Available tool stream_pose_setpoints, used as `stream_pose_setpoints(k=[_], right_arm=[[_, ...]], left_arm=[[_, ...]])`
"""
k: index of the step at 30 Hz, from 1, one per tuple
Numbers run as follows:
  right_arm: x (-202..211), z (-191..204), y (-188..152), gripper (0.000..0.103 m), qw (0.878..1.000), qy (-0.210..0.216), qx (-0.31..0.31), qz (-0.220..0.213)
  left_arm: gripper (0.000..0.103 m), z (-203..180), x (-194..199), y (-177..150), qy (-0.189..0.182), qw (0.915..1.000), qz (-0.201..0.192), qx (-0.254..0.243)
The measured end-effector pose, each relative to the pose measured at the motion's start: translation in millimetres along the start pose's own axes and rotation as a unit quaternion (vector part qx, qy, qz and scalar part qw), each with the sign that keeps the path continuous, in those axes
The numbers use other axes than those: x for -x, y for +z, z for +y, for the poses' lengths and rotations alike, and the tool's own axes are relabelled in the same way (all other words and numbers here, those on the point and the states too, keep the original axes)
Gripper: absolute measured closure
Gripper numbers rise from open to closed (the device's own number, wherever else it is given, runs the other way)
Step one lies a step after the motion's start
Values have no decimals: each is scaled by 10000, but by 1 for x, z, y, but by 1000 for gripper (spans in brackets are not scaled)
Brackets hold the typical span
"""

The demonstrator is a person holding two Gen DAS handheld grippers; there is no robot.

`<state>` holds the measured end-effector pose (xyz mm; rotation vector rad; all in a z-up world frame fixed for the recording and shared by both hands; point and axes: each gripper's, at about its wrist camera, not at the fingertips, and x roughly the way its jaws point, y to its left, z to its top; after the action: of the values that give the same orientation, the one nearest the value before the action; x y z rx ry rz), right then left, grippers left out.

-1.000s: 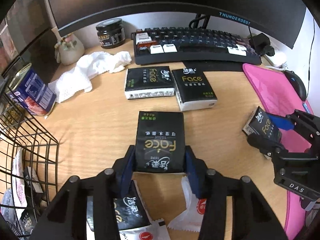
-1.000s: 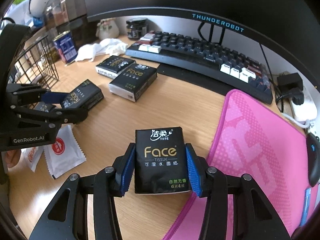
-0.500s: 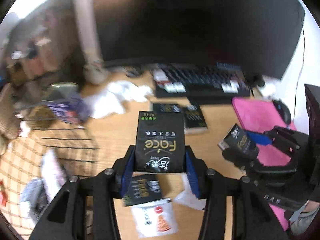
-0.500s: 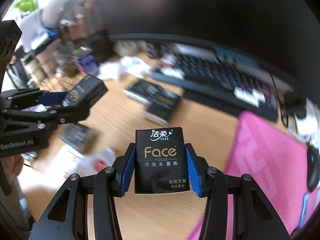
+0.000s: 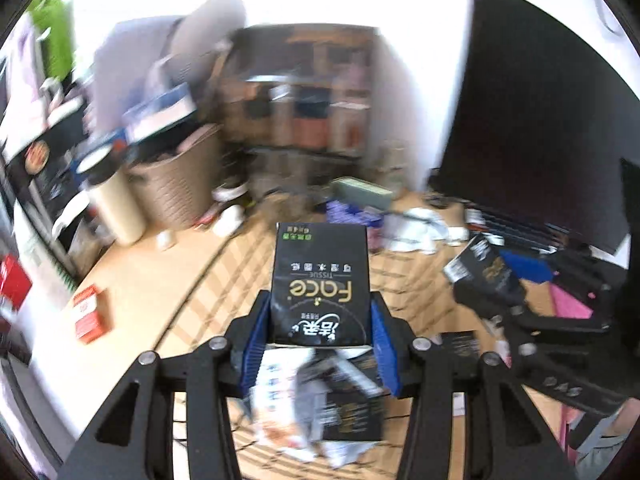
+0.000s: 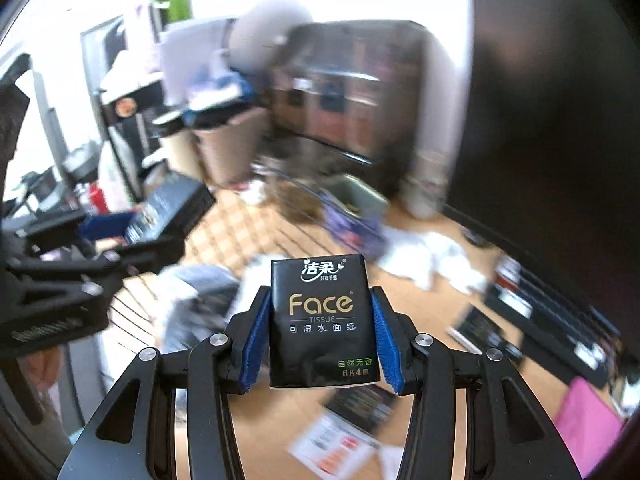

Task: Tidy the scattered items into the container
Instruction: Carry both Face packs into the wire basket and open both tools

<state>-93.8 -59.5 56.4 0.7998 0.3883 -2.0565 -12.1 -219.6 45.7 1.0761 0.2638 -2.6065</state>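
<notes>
My left gripper [image 5: 320,336] is shut on a black Face tissue pack [image 5: 320,284] and holds it high above the wire basket [image 5: 280,432], which holds several blurred packets. My right gripper [image 6: 320,340] is shut on a second black Face tissue pack [image 6: 322,320], raised above the desk. Each gripper shows in the other's view: the right one with its pack [image 5: 486,270] at the right, the left one with its pack [image 6: 168,210] at the left. More black tissue packs [image 6: 476,326] lie on the desk by the keyboard. Both views are motion-blurred.
A crumpled white cloth [image 6: 424,256] lies on the wooden desk. A dark keyboard [image 6: 560,312] and a monitor [image 5: 540,120] stand at the right, a pink mat [image 6: 588,416] at the lower right. White sachets [image 6: 336,444] lie below my right gripper. A beige bin [image 5: 172,184] stands beyond the desk.
Both grippers have lifted their tissue packs off the desk and swung left towards the wire basket. Both views now look out over the room.
</notes>
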Motion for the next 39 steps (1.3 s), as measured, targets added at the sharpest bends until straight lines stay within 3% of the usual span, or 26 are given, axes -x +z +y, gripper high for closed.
stream_pose_setpoints(k=[6, 16, 18, 20, 25, 32, 39], right_arm=[[-22, 36, 3, 56, 9995, 70, 286, 69], [-34, 23, -5, 55, 9995, 168, 177, 210], [-33, 23, -6, 55, 9995, 206, 187, 148], [-31, 21, -6, 53, 9994, 299, 134, 111], [-29, 16, -4, 51, 9994, 337, 7, 110], [-20, 9, -2, 51, 9996, 244, 39, 125], [7, -45, -26, 51, 9990, -76, -376, 236]], left_arm=[[51, 23, -16, 0, -24, 9999, 89, 120], [49, 11, -28, -6, -341, 9992, 180, 93], [30, 11, -24, -5, -440, 9989, 115, 139], [21, 10, -19, -5, -438, 9988, -12, 198], [21, 4, -12, -5, -355, 9993, -77, 96], [21, -2, -2, -3, -567, 9983, -82, 134], [21, -61, 8, -10, -912, 9951, -5, -381]])
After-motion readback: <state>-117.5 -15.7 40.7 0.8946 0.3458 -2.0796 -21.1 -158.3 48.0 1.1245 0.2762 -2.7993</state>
